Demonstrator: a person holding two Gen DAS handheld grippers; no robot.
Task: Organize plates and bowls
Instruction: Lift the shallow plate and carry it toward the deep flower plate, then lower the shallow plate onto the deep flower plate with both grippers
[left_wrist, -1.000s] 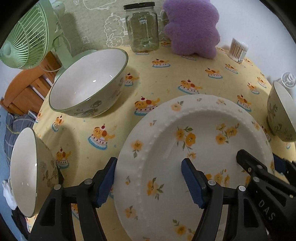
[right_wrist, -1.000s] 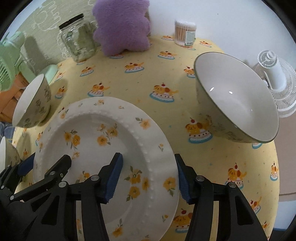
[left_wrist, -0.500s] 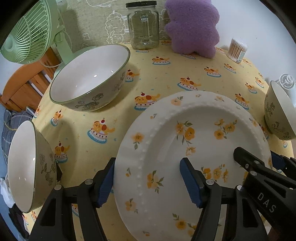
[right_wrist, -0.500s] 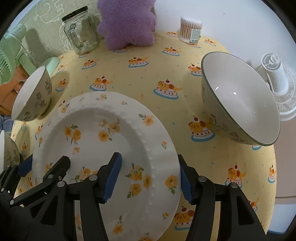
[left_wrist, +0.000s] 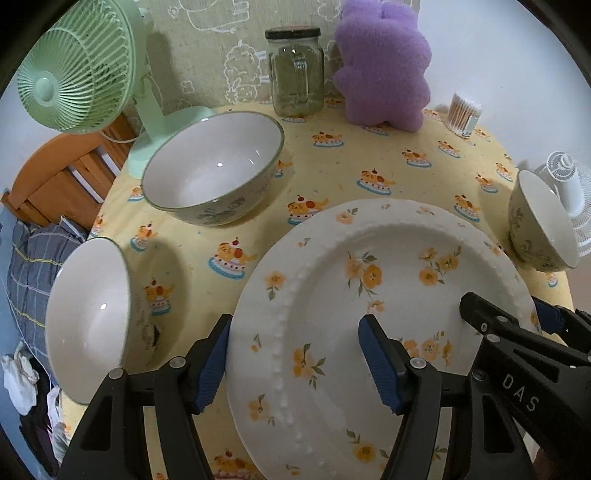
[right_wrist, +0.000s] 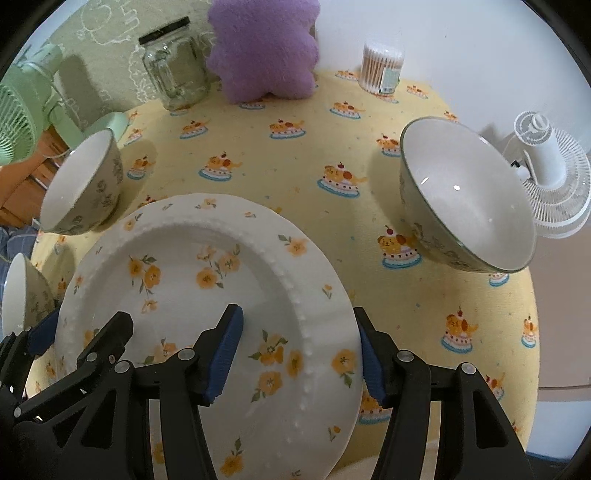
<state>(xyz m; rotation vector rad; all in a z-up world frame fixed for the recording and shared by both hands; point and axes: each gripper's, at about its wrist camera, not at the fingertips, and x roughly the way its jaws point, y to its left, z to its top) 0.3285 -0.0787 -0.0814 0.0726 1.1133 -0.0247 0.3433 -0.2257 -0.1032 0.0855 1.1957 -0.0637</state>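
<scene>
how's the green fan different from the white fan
The mint-green desk fan stands upright on a stem and base on the table's left edge, grille facing sideways. The small white fan sits off the right edge, tipped so its round grille lies low beneath its motor housing. Both have round wire-style grilles.

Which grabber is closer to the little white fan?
The right one. The right gripper holds the flowered plate on the side facing the white fan. The left gripper grips the plate's opposite edge, farther from it.
</scene>
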